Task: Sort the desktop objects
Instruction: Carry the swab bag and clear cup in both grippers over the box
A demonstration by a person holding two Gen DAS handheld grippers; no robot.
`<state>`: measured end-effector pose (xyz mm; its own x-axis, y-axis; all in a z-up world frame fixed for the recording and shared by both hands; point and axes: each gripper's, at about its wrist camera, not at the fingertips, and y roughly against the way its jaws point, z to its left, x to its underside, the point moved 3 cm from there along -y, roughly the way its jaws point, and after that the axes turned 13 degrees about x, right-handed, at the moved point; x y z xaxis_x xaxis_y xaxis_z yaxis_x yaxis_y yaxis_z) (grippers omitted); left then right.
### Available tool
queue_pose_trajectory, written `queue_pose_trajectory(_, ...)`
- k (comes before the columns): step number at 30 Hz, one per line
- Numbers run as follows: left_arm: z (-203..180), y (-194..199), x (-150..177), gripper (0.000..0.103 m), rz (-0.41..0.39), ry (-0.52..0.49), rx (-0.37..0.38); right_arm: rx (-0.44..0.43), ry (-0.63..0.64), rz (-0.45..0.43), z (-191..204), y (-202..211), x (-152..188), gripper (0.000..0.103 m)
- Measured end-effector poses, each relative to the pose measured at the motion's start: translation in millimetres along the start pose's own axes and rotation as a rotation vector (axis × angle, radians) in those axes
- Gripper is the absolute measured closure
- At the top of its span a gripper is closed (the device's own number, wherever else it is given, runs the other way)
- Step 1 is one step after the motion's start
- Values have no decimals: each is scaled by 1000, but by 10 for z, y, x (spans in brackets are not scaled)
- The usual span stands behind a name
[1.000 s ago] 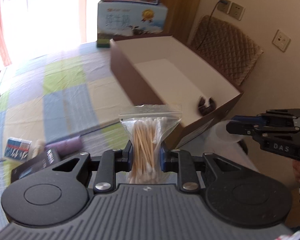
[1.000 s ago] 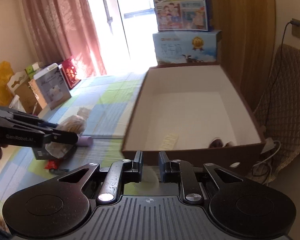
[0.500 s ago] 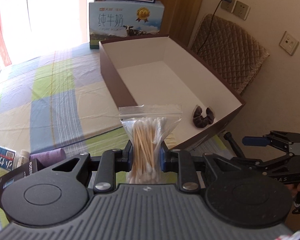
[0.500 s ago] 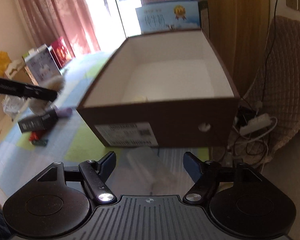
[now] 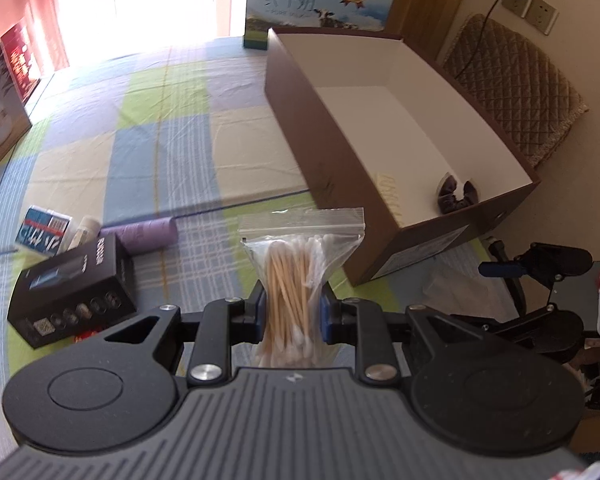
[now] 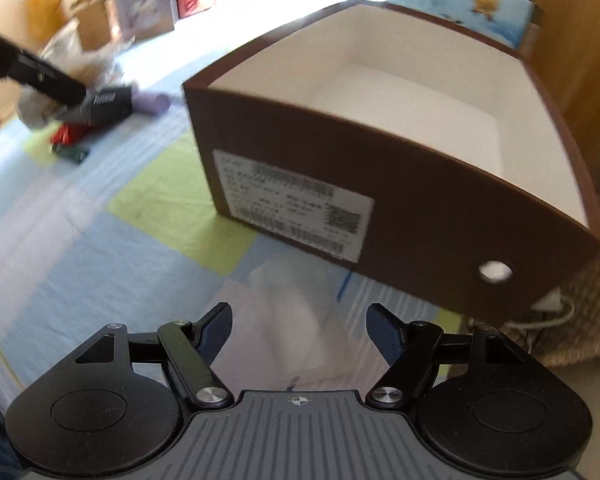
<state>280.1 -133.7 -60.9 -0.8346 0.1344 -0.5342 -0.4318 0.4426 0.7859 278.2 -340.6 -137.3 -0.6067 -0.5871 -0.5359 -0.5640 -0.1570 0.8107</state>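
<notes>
My left gripper (image 5: 293, 312) is shut on a clear zip bag of cotton swabs (image 5: 298, 264) and holds it above the checked cloth, short of the brown box (image 5: 332, 168). The box has a white inside and holds a dark scrunchie (image 5: 458, 196) at its near end. My right gripper (image 6: 299, 330) is open and empty, low over a clear plastic packet (image 6: 300, 300) that lies on the cloth in front of the box's labelled end (image 6: 296, 204). The right gripper also shows in the left wrist view (image 5: 540, 276).
A black carton (image 5: 76, 284), a purple roll (image 5: 144, 234) and a blue-white packet (image 5: 40, 232) lie at the left on the cloth. A milk carton box (image 5: 320, 4) stands behind the brown box. A quilted chair (image 5: 516, 80) is at the right.
My left gripper has drawn back and left from the box with the swab bag. My right gripper opened and dropped low in front of the box, over the plastic packet.
</notes>
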Motion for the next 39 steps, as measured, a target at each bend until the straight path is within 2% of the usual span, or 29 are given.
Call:
queue_pose_trajectory(2,36,22,38,82,0,15,-12,11,38,19,37,-81,4,32)
queue_pose_trajectory(4,58,36,63,82,-1,25,-22,8,66,26,54,-143,8,37)
queue_pose_trajectory(6,74,49,79,82,-2,31,-27,-6,67,30,42,-175,22,55)
queue_pose_trajectory(12,29,28,91,82,4,27,-24,6,78,35,44,-103,103,55)
queue_pose_trajectory(17,-71,-2,36,82,1,-1,-8,-36,-38,12,-122,187,136,55)
queue_pose_trajectory(22,-241,-21,-97,82,-14,-45,22,-115,-196,-80,-415,652,34,55)
queue_pose_trajectory(26,-422,-49,-272,82,-37,-89,64,-119,-281,-174,-662,907,-153,55)
queue_pose_trajectory(31,-652,-180,-584,82,-70,-138,106,-44,-331,-210,-962,833,-427,55)
queue_pose_trajectory(36,-809,-417,-942,82,-78,-143,141,1,-341,-182,-1149,545,-680,55)
queue_pose_trajectory(39,-846,-613,-1137,82,-63,-137,148,-4,-324,-150,-1239,350,-768,55)
